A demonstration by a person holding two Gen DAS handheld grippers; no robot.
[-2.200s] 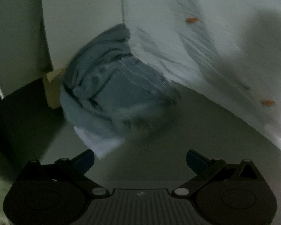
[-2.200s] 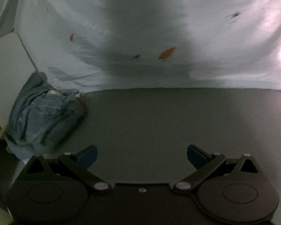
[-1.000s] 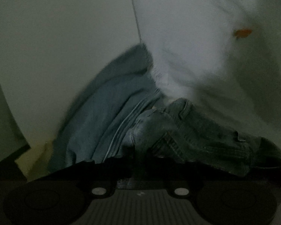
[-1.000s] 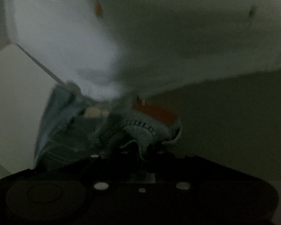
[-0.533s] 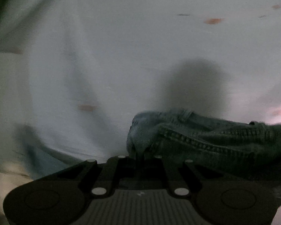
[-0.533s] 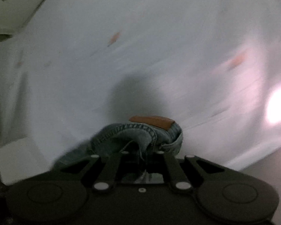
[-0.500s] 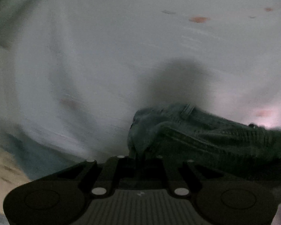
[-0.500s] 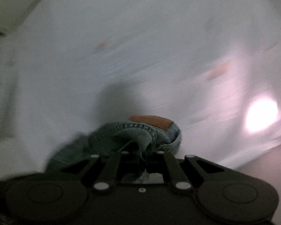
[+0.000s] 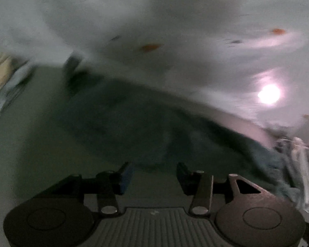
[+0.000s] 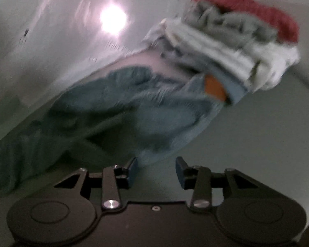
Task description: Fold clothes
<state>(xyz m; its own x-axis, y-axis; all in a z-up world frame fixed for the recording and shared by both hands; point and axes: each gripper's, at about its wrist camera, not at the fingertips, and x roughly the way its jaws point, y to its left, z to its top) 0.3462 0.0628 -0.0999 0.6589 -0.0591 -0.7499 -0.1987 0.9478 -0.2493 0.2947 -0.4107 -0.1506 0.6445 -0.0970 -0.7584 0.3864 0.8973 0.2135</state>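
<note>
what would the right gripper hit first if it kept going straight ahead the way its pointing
Most likely the jeans: their lighter edge lies just beyond the open right gripper. Blur leaves depth uncertain.

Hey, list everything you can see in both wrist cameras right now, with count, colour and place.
jeans: one, blue denim with an orange-brown waist patch, spread on the grey surface just ahead of both grippers.
pile of clothes: one heap, red, grey and white, beyond the jeans' waist.
white sheet: one, white with small orange marks, behind the jeans.
grey surface: one, under everything.
left gripper: one, black with blue pads, jaws just opened, nothing between them.
right gripper: one, black with blue pads, jaws just opened, empty.
</note>
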